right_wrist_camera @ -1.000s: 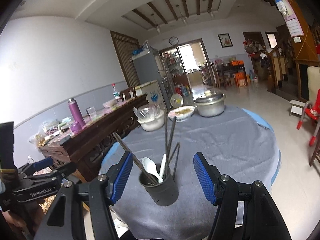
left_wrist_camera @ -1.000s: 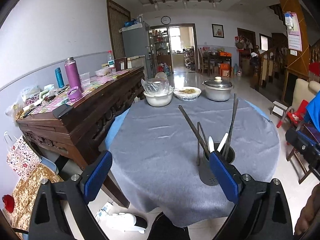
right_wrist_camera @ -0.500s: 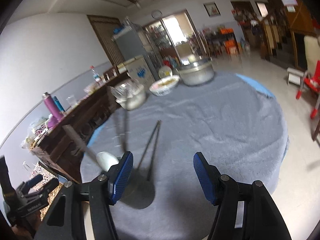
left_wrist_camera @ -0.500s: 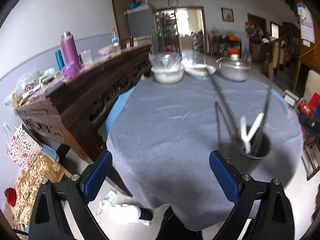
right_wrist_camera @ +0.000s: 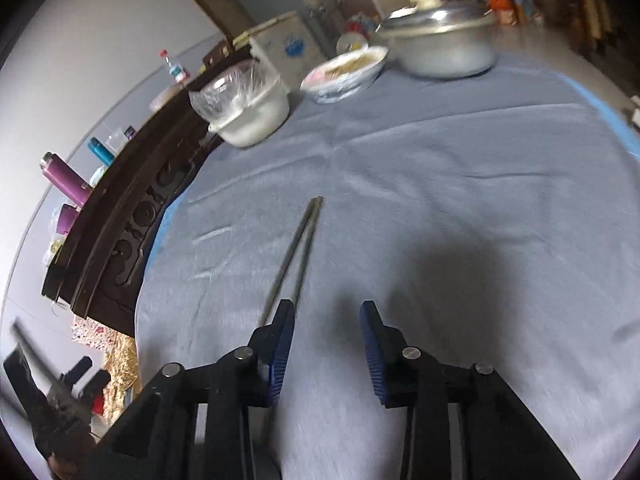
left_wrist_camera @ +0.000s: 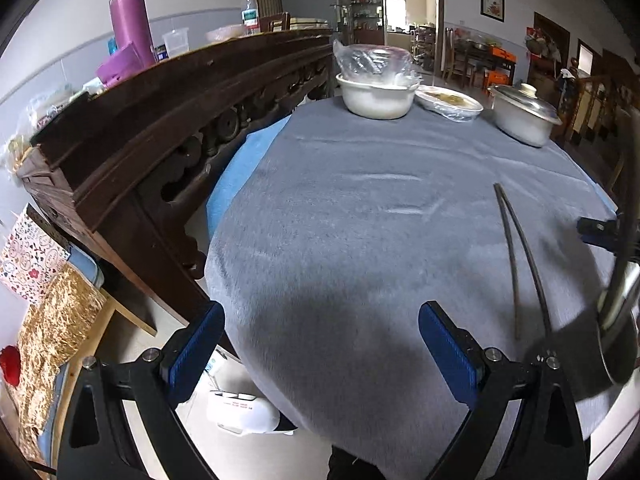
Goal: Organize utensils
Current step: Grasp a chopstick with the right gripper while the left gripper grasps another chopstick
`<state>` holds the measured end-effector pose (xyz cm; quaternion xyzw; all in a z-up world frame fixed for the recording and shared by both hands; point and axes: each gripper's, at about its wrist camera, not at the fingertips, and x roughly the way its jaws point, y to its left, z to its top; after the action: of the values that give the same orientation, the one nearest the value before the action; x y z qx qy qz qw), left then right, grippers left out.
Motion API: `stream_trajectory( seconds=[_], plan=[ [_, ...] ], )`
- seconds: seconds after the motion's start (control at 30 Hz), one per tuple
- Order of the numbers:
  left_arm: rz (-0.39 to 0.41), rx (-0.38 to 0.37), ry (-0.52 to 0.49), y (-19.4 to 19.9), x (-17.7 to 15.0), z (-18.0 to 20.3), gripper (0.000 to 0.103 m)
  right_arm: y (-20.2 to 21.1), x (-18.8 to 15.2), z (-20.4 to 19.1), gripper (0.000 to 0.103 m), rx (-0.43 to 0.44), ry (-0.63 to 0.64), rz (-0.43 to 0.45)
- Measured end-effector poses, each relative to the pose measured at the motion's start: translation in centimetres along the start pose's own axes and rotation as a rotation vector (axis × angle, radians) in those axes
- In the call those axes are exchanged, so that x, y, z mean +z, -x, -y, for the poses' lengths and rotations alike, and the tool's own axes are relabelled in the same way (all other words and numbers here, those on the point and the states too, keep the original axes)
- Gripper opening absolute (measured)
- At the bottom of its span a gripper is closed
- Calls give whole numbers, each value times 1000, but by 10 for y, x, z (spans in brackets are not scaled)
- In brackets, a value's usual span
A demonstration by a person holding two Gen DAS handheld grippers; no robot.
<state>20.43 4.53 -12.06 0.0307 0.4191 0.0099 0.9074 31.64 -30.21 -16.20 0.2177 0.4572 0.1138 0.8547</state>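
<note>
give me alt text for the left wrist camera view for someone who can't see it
The open left gripper hovers at the near edge of a round table covered in grey cloth, with a pair of dark chopsticks lying on the cloth to its right. At the far edge sit a plastic-covered white bowl, a wrapped dish and a lidded metal pot.

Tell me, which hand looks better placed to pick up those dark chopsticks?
Probably the right: its tool sits open beside the pair of dark chopsticks on the grey tablecloth. The left tool is off to their side.
</note>
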Motion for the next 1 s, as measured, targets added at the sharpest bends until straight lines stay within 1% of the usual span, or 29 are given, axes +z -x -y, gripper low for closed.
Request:
stream_trajectory(
  seconds=[0.1,0.17,0.27,0.33,0.37,0.4,0.43,0.47,0.53,0.57,0.67,0.7,0.83,0.9,1.0],
  plan=[
    [-16,2,3,-13,7,-2,97,-35,23,-7,34,13,-20,-55],
    [-26,-2,3,-18,10,-3,97,-53,32,-11,34,11,-24,-75],
    [-37,-8,-1,-26,14,-2,97,-73,44,-20,34,-21,-6,-97],
    [-39,-9,-7,-32,19,-2,97,-83,46,-25,33,-26,9,-107],
    [-41,-7,-11,-34,20,-2,97,-85,48,-28,29,-43,19,-112],
    [-42,-6,-15,-36,22,-1,97,-92,47,-30,24,-90,41,-128],
    [-43,-6,-18,-38,24,-1,97,-96,47,-31,23,-106,49,-138],
    [-43,-6,-19,-39,26,0,97,-98,46,-32,16,-124,61,-129],
    [-37,-7,-26,-41,30,1,97,-100,46,-32,12,-143,78,-127],
    [-33,-8,-31,-42,32,3,97,-100,45,-31,8,-156,82,-128],
    [-16,-12,-62,-47,40,11,97,-99,45,-32,7,-188,111,-129],
    [-11,-12,-74,-50,43,13,97,-97,44,-31,7,-211,123,-126],
    [9,-30,-176,-67,58,35,97,-84,46,-12,7,-224,97,-121],
    [-4,-63,-224,-80,70,48,97,-75,48,5,7,-229,69,-118],
    [-42,-146,-266,-102,93,75,97,-65,51,23,7,-230,25,-117]
  ],
)
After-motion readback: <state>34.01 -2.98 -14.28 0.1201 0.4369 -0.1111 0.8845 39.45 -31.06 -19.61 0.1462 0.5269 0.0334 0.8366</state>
